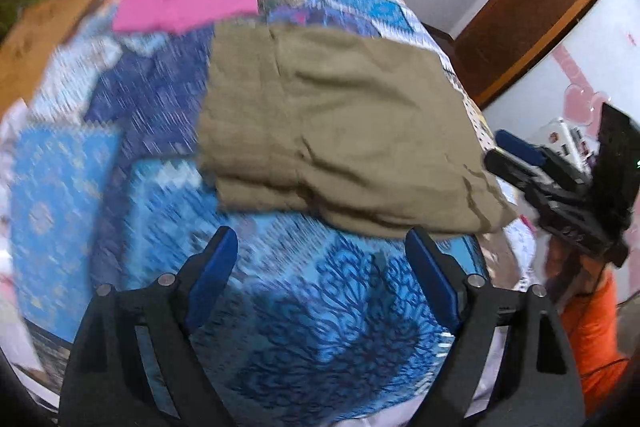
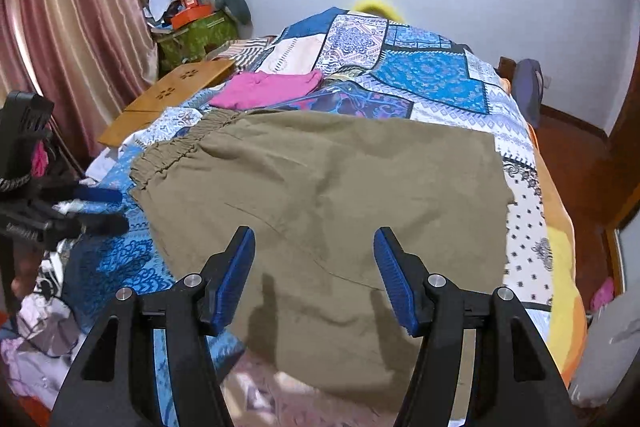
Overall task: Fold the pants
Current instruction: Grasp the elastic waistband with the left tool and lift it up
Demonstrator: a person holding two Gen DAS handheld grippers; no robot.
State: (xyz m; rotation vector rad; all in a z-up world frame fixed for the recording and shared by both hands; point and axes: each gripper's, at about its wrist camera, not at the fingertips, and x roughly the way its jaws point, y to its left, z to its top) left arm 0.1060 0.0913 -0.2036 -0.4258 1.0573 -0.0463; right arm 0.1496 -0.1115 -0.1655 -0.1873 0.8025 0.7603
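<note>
Olive-khaki pants (image 2: 320, 195) lie folded flat on a blue patchwork bedspread (image 2: 432, 79), elastic waistband at the left. In the left wrist view the pants (image 1: 340, 131) lie just beyond my left gripper (image 1: 320, 247), which is open and empty above the bedspread (image 1: 312, 307). My right gripper (image 2: 314, 243) is open and empty, hovering over the near part of the pants. The right gripper also shows in the left wrist view (image 1: 508, 151) at the pants' right edge. The left gripper shows in the right wrist view (image 2: 108, 211) left of the pants.
A folded pink garment (image 2: 268, 89) lies on the bed beyond the pants. A wooden lap table (image 2: 168, 99) sits at the bed's left side, with a curtain (image 2: 68, 27) and clutter behind. Loose clothes (image 2: 36, 339) lie at lower left. The bed's right edge drops to a wooden floor (image 2: 572, 155).
</note>
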